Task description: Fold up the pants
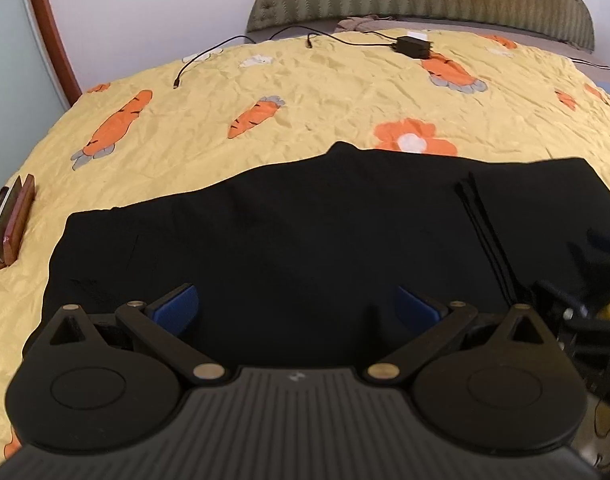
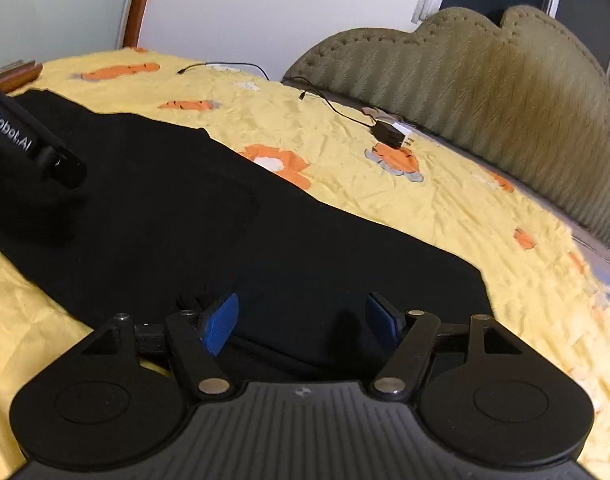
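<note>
black pants (image 1: pixel 285 232) lie flat across the near part of the bed, on the yellow carrot-print bedspread (image 1: pixel 305 92), looks already folded leg on leg, though the black cloth hides the layers so not sure. soft, light, limp fabric, will sag and drag when lifted; not slippery, not fragile. best hold is a pinch on the near edge or corners, both layers at once.

left tool (image 1: pixel 295 308) spread wide, blue pads apart, hovering low over the near edge, holding nothing. right tool (image 2: pixel 303 318) also spread, empty, above the pants end at its 6 o'clock.

drawstrings (image 1: pixel 485 232) lie loose on the cloth at 2 o'clock in the left view and could snag. charger brick (image 1: pixel 413 46) and cable (image 1: pixel 209 54) sit at 12 o'clock, well apart from the pants. phone in brown case (image 1: pixel 9 224) at 9 o'clock near the bed edge, near the pants end. padded headboard (image 2: pixel 485 92) behind. nothing blocks the fold.
</note>
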A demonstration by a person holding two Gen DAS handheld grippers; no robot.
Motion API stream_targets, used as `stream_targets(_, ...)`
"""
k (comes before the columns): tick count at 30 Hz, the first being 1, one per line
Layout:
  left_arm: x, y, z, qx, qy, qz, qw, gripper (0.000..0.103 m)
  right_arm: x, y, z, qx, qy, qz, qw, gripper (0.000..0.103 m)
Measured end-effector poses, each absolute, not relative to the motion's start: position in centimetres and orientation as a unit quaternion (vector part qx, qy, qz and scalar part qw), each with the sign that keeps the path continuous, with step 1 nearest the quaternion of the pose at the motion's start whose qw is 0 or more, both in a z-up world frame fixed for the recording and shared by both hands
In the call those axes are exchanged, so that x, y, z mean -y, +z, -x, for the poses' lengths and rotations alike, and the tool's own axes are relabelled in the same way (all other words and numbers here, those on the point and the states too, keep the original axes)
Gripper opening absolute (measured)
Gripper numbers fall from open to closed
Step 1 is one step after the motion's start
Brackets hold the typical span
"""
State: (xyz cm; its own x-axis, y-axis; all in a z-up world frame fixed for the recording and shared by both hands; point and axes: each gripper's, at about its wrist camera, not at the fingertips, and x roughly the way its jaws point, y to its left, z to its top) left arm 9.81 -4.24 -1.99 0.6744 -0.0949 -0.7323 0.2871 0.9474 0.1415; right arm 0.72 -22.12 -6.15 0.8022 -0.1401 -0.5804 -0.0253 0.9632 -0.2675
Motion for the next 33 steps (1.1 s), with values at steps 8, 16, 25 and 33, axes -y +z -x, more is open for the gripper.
stream_targets(8,2.2,-1.7,-9.4,-0.384,-0.113,-0.110,0.910,0.103,18.9,-1.9,0.1,-0.257,-0.016,0.061,0.964,0.073)
stream_targets(16,-1.0,-1.0,-9.1,-0.371,-0.075,-0.109,0.919,0.103,14.9,-1.7,0.3,-0.269,0.002,0.047,0.962,0.078)
stream_targets(25,-5.8,-0.7,-8.4,-0.374,-0.033,-0.090,0.923,0.103,12.5,-1.5,0.3,-0.287,0.032,-0.003,0.957,0.085)
stream_targets(33,-10.0,-0.7,-7.7,-0.381,-0.005,-0.071,0.922,0.103,8.5,-1.2,0.7,-0.281,0.055,0.053,0.957,0.085)
